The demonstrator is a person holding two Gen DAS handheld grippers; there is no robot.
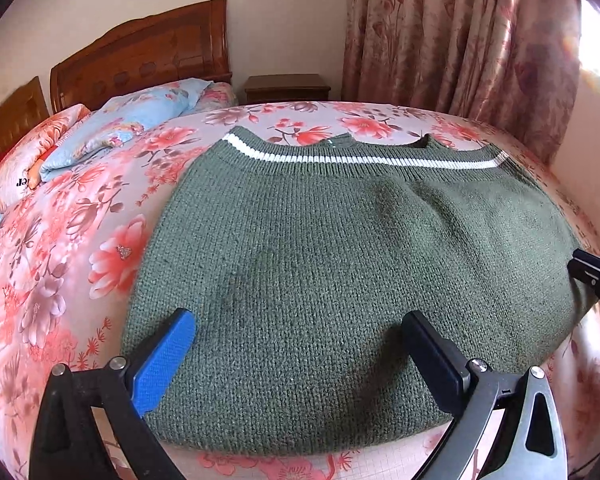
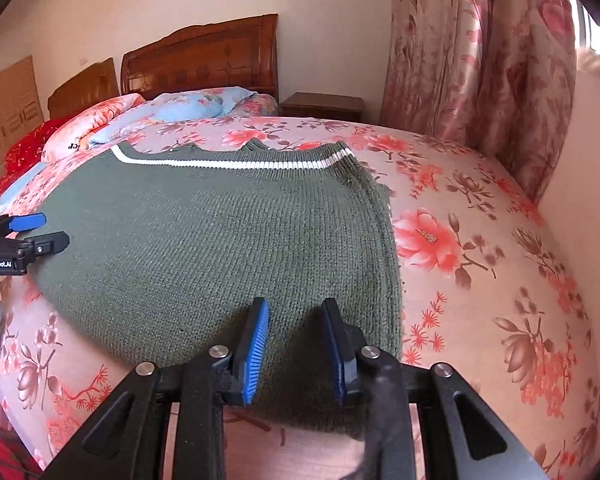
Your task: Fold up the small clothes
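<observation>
The flowered pink bedspread lies bare to the right of the flat green knitted sweater, open as far as the floral curtain and pale wall. At the head of the bed, heaped flowered pillows and the carved wooden headboard block the way. A dark wooden nightstand fills the corner.

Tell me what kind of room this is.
Most likely a home bedroom: a bed with a floral sheet and a carved wooden headboard, a small nightstand beside it, and floral curtains by the window. A green sweater lies on the bed.
</observation>
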